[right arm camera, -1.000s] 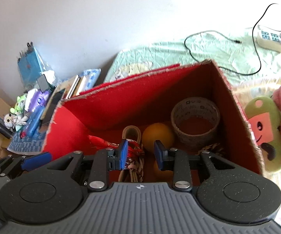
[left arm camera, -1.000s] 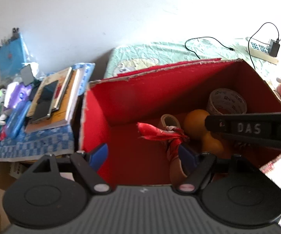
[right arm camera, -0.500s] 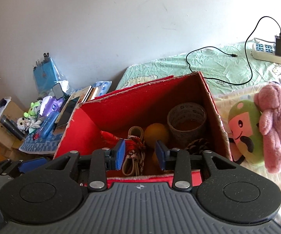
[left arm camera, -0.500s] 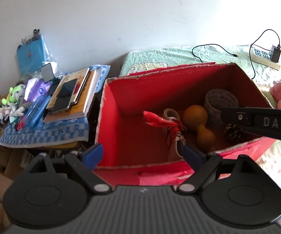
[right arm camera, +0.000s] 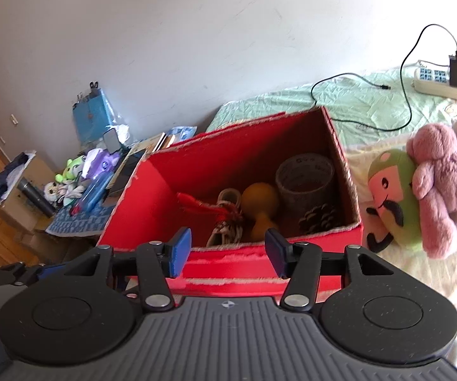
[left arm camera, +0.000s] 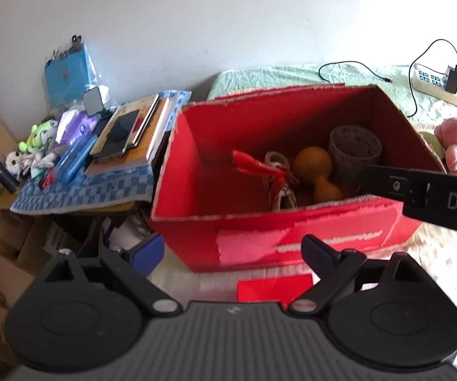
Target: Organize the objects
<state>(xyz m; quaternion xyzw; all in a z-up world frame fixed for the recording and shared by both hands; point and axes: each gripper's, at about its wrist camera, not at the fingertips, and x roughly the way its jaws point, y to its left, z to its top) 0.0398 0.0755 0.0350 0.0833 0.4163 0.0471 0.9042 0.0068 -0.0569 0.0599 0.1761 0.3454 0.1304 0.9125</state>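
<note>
A red box (left arm camera: 260, 241) sits open on the bed (right arm camera: 355, 101), against the near edge of the green sheet. Inside it, toward the right, lie a small shoe (right arm camera: 226, 222) with a red cloth (right arm camera: 196, 204) tied to it, an orange gourd-shaped toy (right arm camera: 260, 203), a roll of tape (right arm camera: 304, 181) standing in the far right corner, and a pine cone (right arm camera: 319, 219) just in front of the roll. The left half of the box floor is bare.

The left tool (left arm camera: 233, 254) hangs before the near wall of the box, jaws spread wide with nothing between them; they have just been opening. The right tool (right arm camera: 228, 250) sits over the near rim, jaws also parted and empty, and they too have just been opening.

Right of the box, on the bed, a green stuffed toy (right arm camera: 390, 200) leans against a pink plush bear (right arm camera: 444, 181). A power strip (right arm camera: 439, 82) with a black cable lies at the far right. Left of the box, a counter (left arm camera: 79, 190) under a blue checked cloth carries books (left arm camera: 133, 136), a phone and small toys.
</note>
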